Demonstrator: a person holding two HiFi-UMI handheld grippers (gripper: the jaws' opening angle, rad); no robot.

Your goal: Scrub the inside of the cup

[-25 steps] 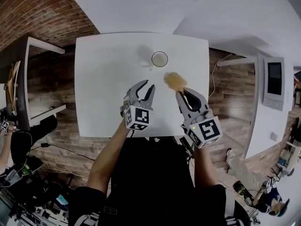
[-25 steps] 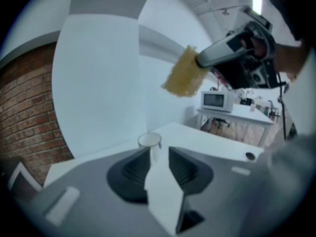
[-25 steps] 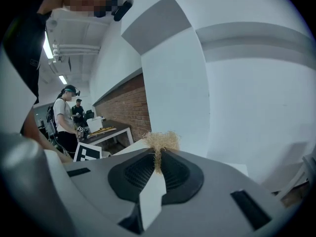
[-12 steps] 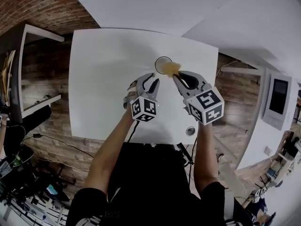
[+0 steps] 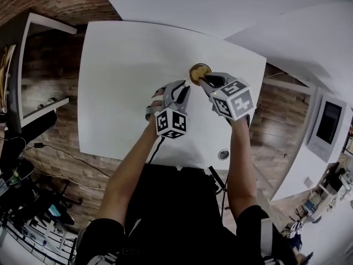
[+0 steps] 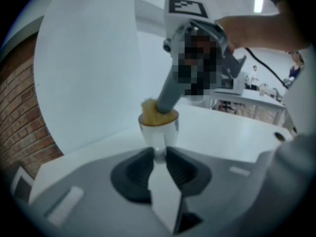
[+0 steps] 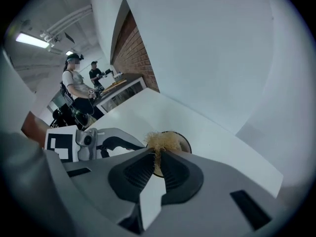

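Note:
A small clear glass cup (image 5: pixel 199 70) (image 6: pixel 159 132) stands on the white table (image 5: pixel 127 81). A tan fibrous scrubber (image 6: pixel 157 115) (image 7: pixel 160 141) fills its mouth. My right gripper (image 5: pixel 203 80) (image 7: pixel 158 157) points steeply down from above and is shut on the scrubber, pushing it into the cup (image 7: pixel 183 142). My left gripper (image 5: pixel 185 87) (image 6: pixel 158 154) reaches in low from the near side. Its jaws have just been closing and now press on the cup's lower part. The right gripper's body (image 6: pixel 197 58) hides the far rim in the left gripper view.
A round grommet hole (image 5: pixel 223 154) sits near the table's front right edge. A white wall rises behind the table. Shelving (image 5: pixel 33 93) stands to the left over the brick-patterned floor. People (image 7: pixel 74 83) stand far off in the room.
Both grippers moved forward to the cup. The right one tipped down and sank the scrubber from beside the cup into its mouth. The left jaws closed round the cup.

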